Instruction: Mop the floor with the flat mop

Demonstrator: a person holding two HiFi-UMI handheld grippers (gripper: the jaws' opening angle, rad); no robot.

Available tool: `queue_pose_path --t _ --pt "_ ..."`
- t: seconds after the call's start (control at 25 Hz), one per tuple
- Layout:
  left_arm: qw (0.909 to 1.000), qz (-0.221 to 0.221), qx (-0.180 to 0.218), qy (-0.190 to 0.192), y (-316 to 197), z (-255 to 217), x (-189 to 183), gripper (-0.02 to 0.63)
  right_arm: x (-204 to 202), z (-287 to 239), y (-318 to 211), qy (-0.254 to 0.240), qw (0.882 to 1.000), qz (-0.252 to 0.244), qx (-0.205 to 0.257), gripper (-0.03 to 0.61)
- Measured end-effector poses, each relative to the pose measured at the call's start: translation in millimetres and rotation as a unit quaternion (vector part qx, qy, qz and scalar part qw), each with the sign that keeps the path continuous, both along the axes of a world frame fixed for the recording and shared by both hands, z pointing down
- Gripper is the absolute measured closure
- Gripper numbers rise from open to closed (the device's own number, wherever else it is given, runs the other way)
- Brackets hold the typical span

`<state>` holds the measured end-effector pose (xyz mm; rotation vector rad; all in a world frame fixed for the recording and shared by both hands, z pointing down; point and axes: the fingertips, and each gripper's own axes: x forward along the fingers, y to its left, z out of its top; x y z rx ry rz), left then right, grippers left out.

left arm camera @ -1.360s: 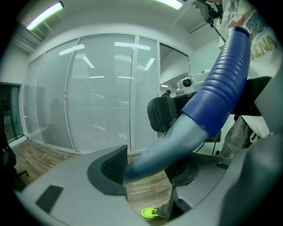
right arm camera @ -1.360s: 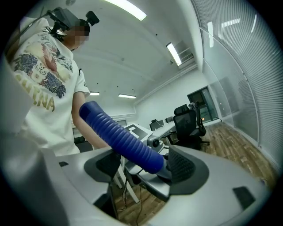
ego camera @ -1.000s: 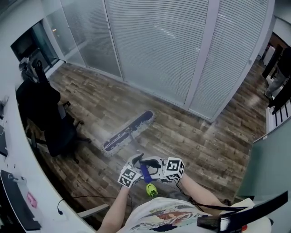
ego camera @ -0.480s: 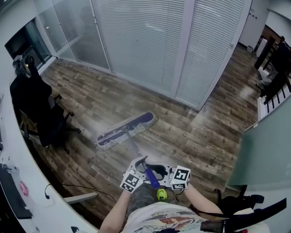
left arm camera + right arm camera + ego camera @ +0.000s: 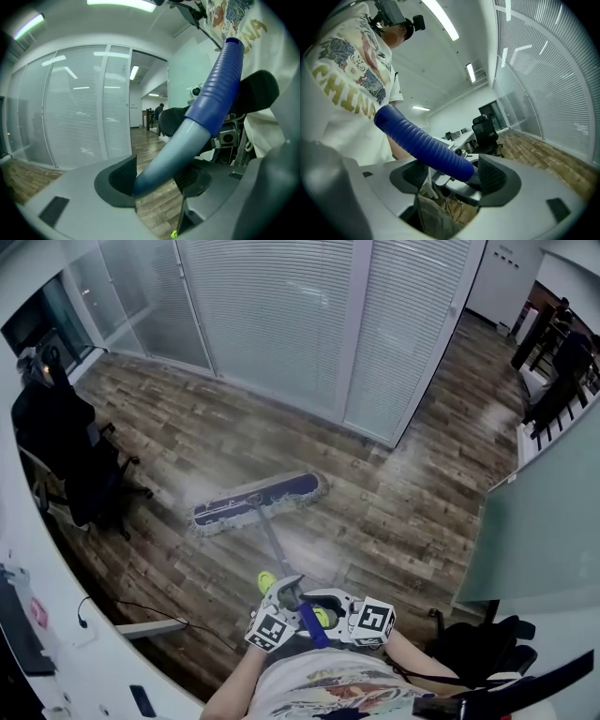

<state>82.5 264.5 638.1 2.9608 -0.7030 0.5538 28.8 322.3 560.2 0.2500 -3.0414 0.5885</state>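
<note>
Floor: brown wood planks (image 5: 187,437), running from the desk side across to a corridor at 1 o'clock, with a pale sheen at 12 o'clock.
Walls: glass partitions with white blinds (image 5: 281,315) fill 11 to 1 o'clock; a pale green panel (image 5: 544,521) stands at 3 o'clock.
Furniture: a black chair (image 5: 66,456) at 9 o'clock beside a white curved desk (image 5: 37,615); a thin cable (image 5: 141,610) trails on the planks near the desk.
Mop head (image 5: 258,504): flat on the floor at 11 o'clock from the grippers, long side lying roughly 8 to 2 o'clock.
Pole (image 5: 272,549): slants from the mop head back to the person, ending in a blue ribbed grip (image 5: 309,622).
Left gripper (image 5: 157,176): clamped on the grey pole just below the grip.
Right gripper (image 5: 452,173): closed round the blue grip itself, higher up.
Hard to see: the pole is thin and faint against the planks.
Cut off: only a yellow-green shoe (image 5: 266,581) shows beneath the grippers; a black bag (image 5: 478,643) at 4 o'clock is partly out of frame.
Too small: dark shapes down the corridor.
</note>
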Motion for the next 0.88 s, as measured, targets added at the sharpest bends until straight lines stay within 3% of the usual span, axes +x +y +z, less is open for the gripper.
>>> queue_pose_path --t 0.2,0.52,0.72,0.88 --pt "0.9997 0.010 -0.005 -0.021 1 15 -8 0.391 -7 8 0 -0.007 1.000 -0.004 0.006 0.281" --pt "0.9996 0.016 -0.012 -0.021 -24 14 -27 0.391 -28 9 -24 -0.008 0.999 -0.041 0.024 0.281" --pt "0.9994 0.012 -0.020 -0.025 -83 14 -61 0.391 -63 8 -82 -0.001 0.999 -0.043 0.024 0.280" --pt "0.9998 0.007 -0.011 -0.014 -156 3 -94 0.391 -95 -1 -154 -0.029 0.999 -0.024 0.028 0.279"
